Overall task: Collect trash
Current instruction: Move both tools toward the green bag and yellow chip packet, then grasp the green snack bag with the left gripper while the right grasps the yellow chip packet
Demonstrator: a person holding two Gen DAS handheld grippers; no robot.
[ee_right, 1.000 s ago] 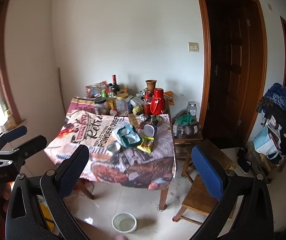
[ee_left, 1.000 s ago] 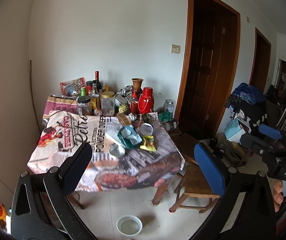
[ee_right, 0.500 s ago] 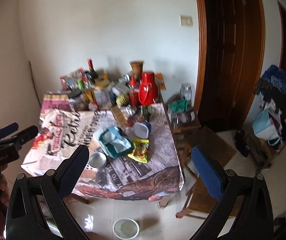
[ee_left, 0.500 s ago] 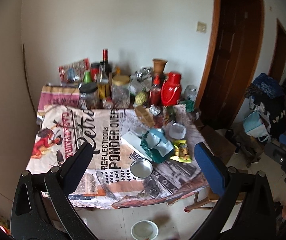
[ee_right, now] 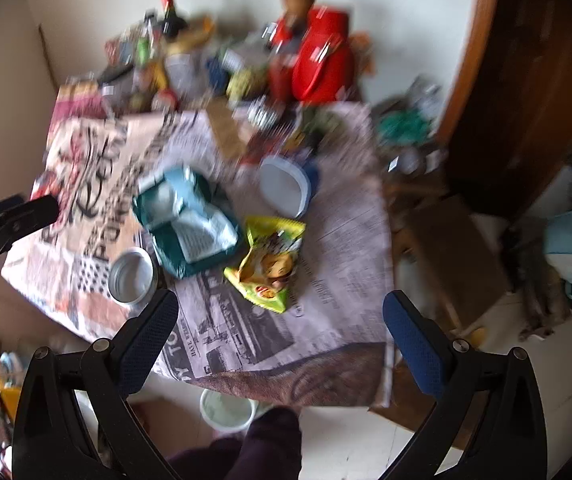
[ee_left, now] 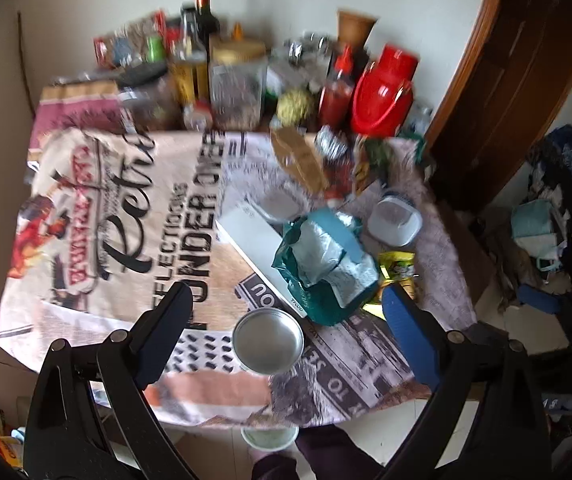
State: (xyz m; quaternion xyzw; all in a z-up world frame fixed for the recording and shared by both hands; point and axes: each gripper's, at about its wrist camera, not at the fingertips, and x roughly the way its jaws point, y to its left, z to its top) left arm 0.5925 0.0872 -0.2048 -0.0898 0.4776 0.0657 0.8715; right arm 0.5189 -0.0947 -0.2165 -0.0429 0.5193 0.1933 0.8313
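A table covered in a printed newspaper-style cloth (ee_left: 98,208) holds trash: a crumpled teal bag (ee_left: 325,264), also in the right wrist view (ee_right: 190,220), a yellow-green snack wrapper (ee_right: 270,264), a round metal tin (ee_left: 268,340) and a white lidded tub (ee_left: 393,220). My left gripper (ee_left: 286,312) is open above the tin. My right gripper (ee_right: 282,316) is open just above the table's near edge, below the snack wrapper. Both are empty.
Bottles, jars and a red jug (ee_left: 381,92) crowd the table's back edge. A white box (ee_left: 254,248) lies under the teal bag. A white bowl (ee_right: 228,410) sits on the floor below the table. A wooden stool (ee_right: 445,240) and dark door stand at right.
Both grippers have moved forward and tilted down over the table, so the trash now fills the views. Both stay open and empty.
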